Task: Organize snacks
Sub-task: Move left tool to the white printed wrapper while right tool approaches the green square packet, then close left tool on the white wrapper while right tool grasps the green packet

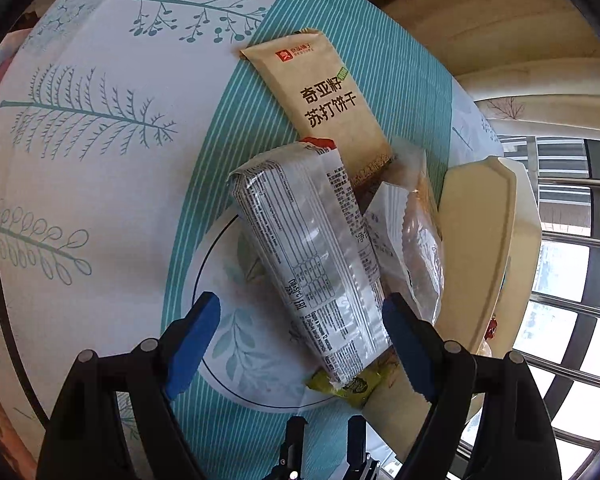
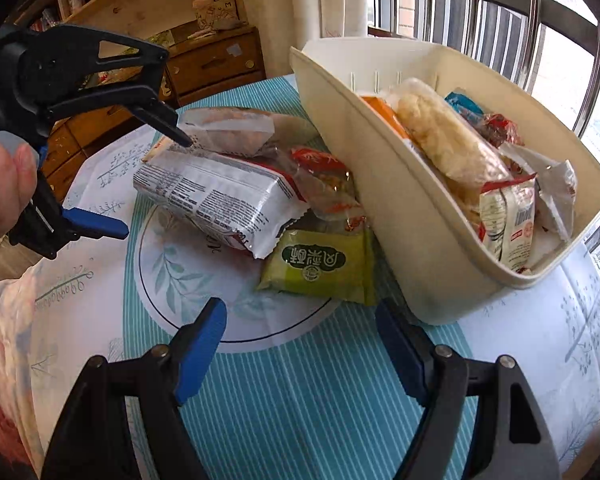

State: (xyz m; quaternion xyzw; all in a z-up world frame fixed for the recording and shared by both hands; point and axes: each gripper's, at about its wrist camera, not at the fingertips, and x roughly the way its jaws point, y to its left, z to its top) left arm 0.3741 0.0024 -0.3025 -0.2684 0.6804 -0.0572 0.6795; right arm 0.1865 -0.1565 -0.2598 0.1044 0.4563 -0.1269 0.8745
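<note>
A heap of snack packs lies on the teal-striped tablecloth beside a cream bin (image 2: 400, 240) that holds several packs. On top of the heap is a silver-white pack (image 1: 312, 260) printed with small text. My left gripper (image 1: 302, 344) is open and straddles its near end; the right pad (image 1: 404, 344) is close to the pack's edge and the left pad stands well clear. A tan cracker pack (image 1: 332, 100) lies beyond, clear-wrapped pastries (image 1: 416, 248) to the right, and a green packet (image 1: 352, 388) underneath. My right gripper (image 2: 300, 344) is open and empty, just short of the green packet (image 2: 324, 268).
The cream bin (image 1: 480, 248) stands tilted at the table's right, near a barred window (image 2: 500, 8). A wooden drawer cabinet (image 2: 216, 64) stands behind the table. A person's hand (image 2: 0, 184) holds the left gripper (image 2: 156, 184). A floral cloth (image 2: 4, 320) lies at the left.
</note>
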